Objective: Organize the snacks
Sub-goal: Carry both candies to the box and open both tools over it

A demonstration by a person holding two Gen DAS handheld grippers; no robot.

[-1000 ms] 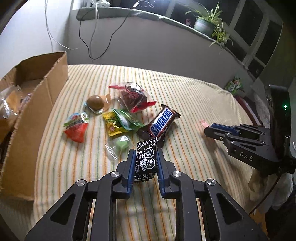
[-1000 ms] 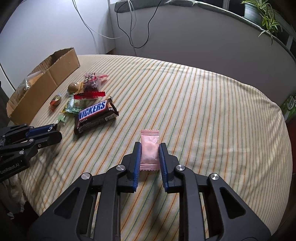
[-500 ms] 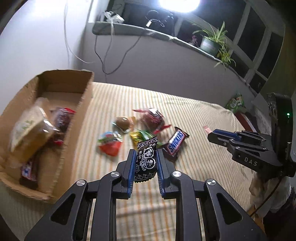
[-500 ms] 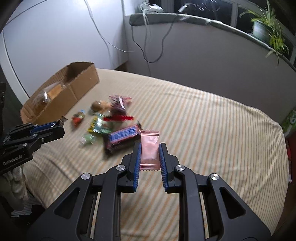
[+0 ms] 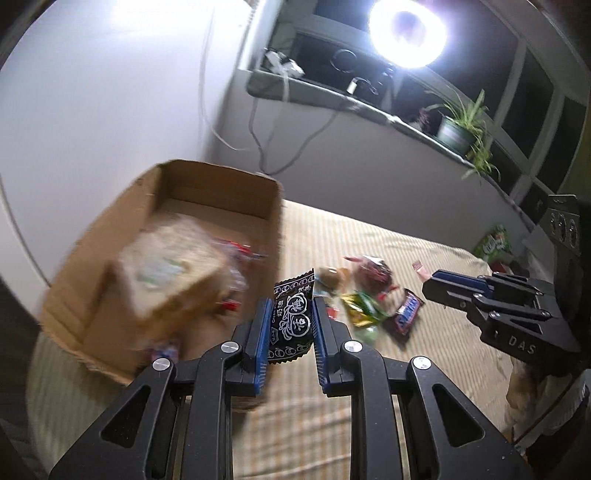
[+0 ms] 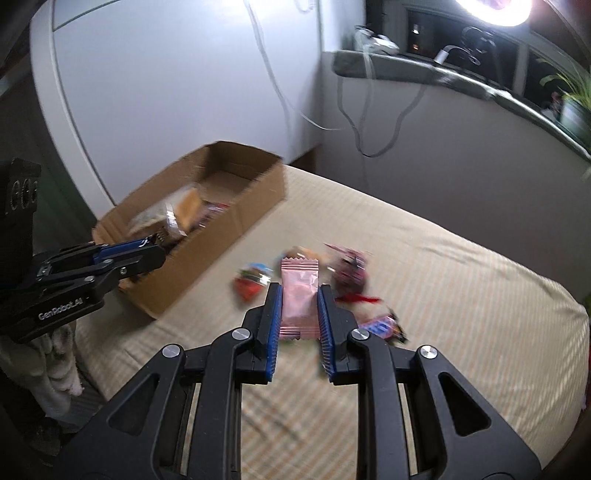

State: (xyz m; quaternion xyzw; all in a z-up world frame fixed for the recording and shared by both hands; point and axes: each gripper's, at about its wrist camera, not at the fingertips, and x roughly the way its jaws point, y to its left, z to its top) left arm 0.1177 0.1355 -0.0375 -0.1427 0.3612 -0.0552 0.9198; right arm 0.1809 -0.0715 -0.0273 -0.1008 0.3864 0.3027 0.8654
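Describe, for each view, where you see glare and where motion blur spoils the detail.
Left wrist view: the lamp blows out white; the cardboard box and its contents smear, while the black packet stays sharp. Right wrist view: glare at the top right corner; the loose snacks smear, the pink packet reads clearly.

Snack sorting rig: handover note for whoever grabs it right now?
Left tongs: shut on a black printed snack packet, held off the bedspread beside the cardboard box.
Right tongs: shut on a pink wrapped candy, also in the air, facing the box.
Done: the box already holds several snacks, among them a large tan pack.
Left: drop both held items into the box, then clear the pile on the striped bedspread: Snickers bar, red pouch, dark red packet, yellow-green wrappers, round brown sweet.
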